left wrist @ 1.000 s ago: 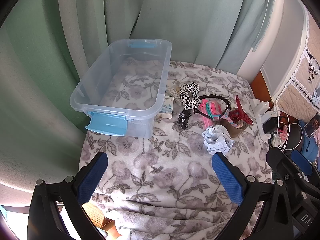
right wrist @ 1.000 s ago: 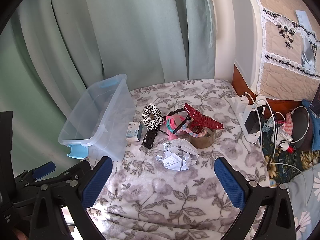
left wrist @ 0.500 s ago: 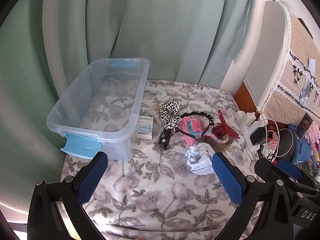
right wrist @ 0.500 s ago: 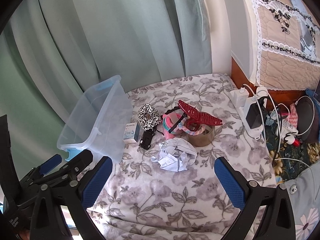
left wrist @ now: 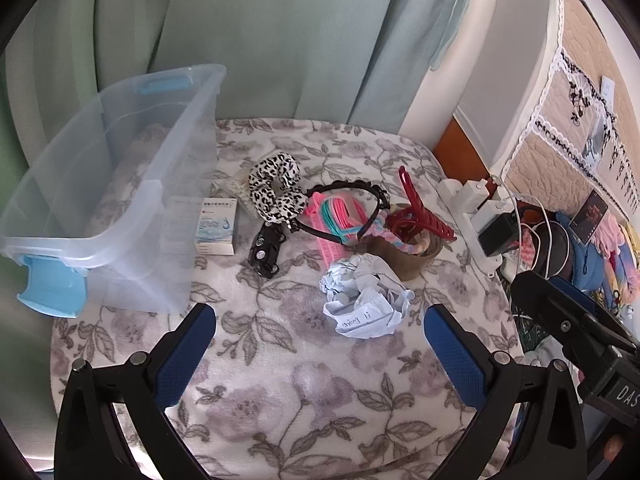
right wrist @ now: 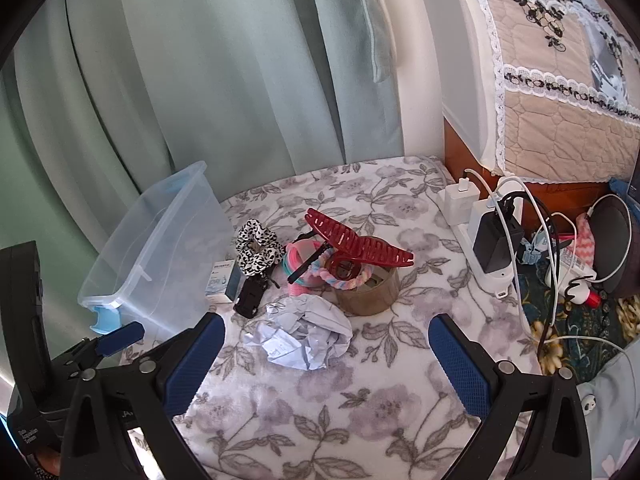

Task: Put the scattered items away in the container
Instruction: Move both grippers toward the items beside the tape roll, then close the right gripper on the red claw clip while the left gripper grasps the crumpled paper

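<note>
Left wrist view: from the near-left, above the floral blanket point(left wrist: 280, 392), facing far toward the curtain point(left wrist: 280, 40). Right wrist view: from further right, same heading. Shared: clear bin point(left wrist: 120, 160), crumpled paper point(right wrist: 300, 340), red hair claw point(right wrist: 356, 244), power strip point(right wrist: 488, 264).

Bare blanket point(left wrist: 280, 392) before crumpled paper point(left wrist: 366, 296), clutter behind, bin point(left wrist: 120, 168) left
</note>
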The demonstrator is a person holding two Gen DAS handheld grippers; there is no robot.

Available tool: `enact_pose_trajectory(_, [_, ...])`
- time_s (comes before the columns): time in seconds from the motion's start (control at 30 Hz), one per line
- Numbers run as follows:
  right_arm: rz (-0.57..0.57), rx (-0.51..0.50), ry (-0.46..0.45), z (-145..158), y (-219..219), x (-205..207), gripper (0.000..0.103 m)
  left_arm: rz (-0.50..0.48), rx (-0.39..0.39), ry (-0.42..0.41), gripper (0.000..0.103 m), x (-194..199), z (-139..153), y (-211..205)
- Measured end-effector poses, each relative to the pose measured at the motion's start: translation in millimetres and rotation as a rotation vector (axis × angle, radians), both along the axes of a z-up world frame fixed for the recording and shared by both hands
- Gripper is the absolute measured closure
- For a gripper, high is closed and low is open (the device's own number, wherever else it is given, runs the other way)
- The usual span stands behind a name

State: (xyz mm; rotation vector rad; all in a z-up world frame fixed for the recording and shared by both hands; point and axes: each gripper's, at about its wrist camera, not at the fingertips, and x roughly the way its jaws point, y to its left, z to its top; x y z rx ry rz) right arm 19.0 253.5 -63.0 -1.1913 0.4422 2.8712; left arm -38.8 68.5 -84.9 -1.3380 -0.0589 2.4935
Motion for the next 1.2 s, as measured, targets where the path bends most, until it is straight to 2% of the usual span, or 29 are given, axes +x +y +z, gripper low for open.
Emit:
enact_pose_trajectory(0.13, [0.008, 0.072, -0.021, -14, 5, -11, 0.0, -0.038, -0.028, -0.054, 0.0, -10, -22, 15])
enact_pose_trajectory(0.2, [0.021, 0.071, -0.041, -23, 9, -17, 0.0, -0.067, -0.004, -0.087, 0.0, -15, -32, 21])
enact_pose_trajectory(0.27, [0.027, 0.057, -0.05, -29, 14, -23, 0.0, -0.054, 0.004, -0.099, 0.0, -20, -39, 24])
enact_pose_trajectory(0.4, [0.04, 0.051, -0.055, -38, 20, -38, 0.0, -0.044, -0.009, -0.113, 0.0, -33, -53, 31])
enact_pose_trajectory(0.53, [0.063, 0.072, -0.057, -44, 22, -57, 0.0, -0.058, -0.017, -0.182, 0.0, -43, -71, 37])
enact_pose_trajectory(0.83, [0.093, 0.077, -0.091, -59, 26, -91, 0.0, -0.006, -0.017, -0.22, 0.0, -56, -85, 39])
enact_pose_trajectory(1.0, [0.109, 0.095, -0.098, -64, 26, -106, 0.006, -0.001, -0.044, -0.224, 0.0, -57, -90, 43])
enact_pose_trajectory(1.07, [0.113, 0.095, -0.107, -66, 26, -112, 0.011, 0.003, -0.04, -0.222, 0.0, -59, -90, 43])
enact_pose_trajectory(1.13, [0.122, 0.092, -0.107, -68, 26, -118, 0.013, 0.002, -0.036, -0.218, 0.002, -59, -89, 43])
enact_pose_trajectory(1.2, [0.137, 0.09, -0.105, -70, 24, -123, 0.015, -0.002, -0.025, -0.217, 0.008, -61, -89, 45])
